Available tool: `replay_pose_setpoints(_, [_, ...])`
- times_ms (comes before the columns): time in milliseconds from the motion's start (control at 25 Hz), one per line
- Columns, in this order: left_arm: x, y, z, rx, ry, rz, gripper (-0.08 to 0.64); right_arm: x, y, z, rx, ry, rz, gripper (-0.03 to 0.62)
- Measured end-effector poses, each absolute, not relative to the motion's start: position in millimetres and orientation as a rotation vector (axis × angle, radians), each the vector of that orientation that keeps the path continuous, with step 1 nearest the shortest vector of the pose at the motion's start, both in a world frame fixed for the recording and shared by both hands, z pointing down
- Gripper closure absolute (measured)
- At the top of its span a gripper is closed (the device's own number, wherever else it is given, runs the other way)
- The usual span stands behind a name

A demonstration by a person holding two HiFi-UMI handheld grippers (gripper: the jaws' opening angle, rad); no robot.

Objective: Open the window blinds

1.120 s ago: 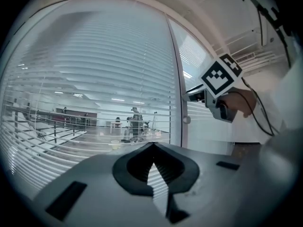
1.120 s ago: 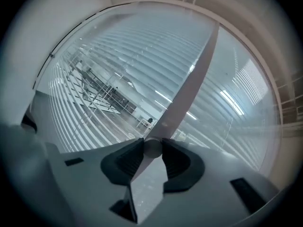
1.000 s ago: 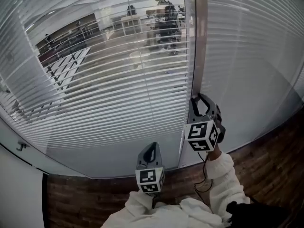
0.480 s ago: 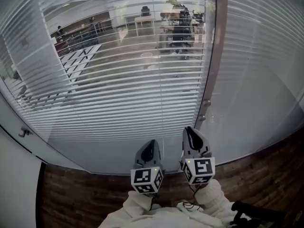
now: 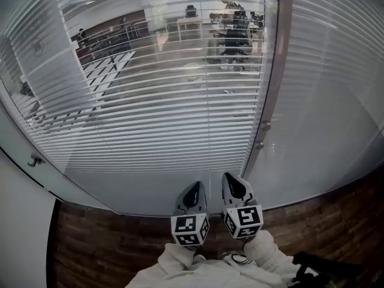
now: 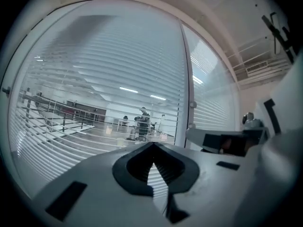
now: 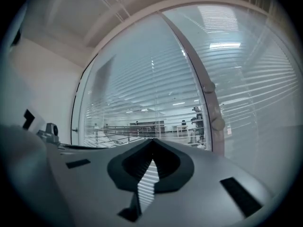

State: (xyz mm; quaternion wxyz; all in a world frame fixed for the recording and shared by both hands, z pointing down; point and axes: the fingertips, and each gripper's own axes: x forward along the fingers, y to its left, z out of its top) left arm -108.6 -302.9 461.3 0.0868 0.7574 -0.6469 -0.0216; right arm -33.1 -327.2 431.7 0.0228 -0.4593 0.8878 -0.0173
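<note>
While both face the blinds (image 5: 150, 101), left claw (image 5: 192, 186) and right claw (image 5: 231, 179) pressed together, empty.

Smooth, glossy blinds (image 5: 150, 101) over a matt, brick-patterned floor (image 5: 90, 245).

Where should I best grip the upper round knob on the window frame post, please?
Probably pinch the upper knob across its round sides, coming straight in from the room side; it stands proud of the frame post, just above the lower knob.

right gripper (image 5: 233, 185) lowered, closed, beside left gripper (image 5: 192, 192)
</note>
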Motion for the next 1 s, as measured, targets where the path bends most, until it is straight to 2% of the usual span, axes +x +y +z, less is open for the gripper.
replay_pose_setpoints(1000, [-109.8,-294.3,460.8,2.258,-1.915,-0.071,0.558,-27.6,-322.5,435.7,-1.501,2.766,-0.017,0.581])
